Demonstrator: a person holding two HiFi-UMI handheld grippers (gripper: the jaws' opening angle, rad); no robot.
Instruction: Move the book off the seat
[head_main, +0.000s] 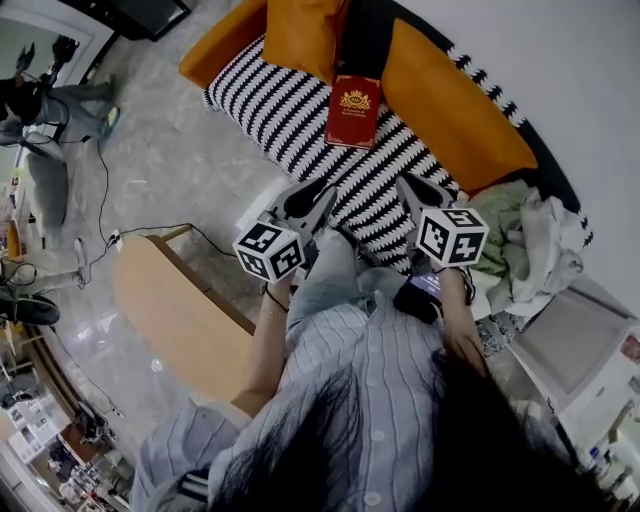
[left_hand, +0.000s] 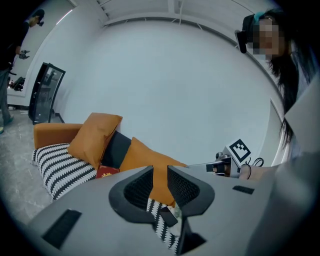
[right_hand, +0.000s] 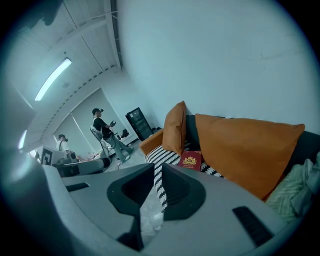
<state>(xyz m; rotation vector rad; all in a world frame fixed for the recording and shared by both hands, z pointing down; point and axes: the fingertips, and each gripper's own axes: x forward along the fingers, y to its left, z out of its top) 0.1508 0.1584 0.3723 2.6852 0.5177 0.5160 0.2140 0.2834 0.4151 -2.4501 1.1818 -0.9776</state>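
Observation:
A red book (head_main: 353, 110) with a gold crest lies on the black-and-white striped seat (head_main: 290, 110) of a sofa, leaning against the orange cushions (head_main: 450, 100). My left gripper (head_main: 328, 194) and right gripper (head_main: 406, 184) hover side by side over the seat's front edge, short of the book. Both are shut with nothing held. The left gripper view has its jaws (left_hand: 160, 172) nearly touching, and the book (left_hand: 106, 172) is to their left. The right gripper view also has closed jaws (right_hand: 158, 172), with the book (right_hand: 190, 161) beyond them to the right.
A wooden table (head_main: 170, 300) stands to my left on the marble floor, with cables nearby. A pile of pale clothes (head_main: 530, 240) lies at the sofa's right end, beside a white box (head_main: 575, 345). People (right_hand: 107, 132) stand far back in the room.

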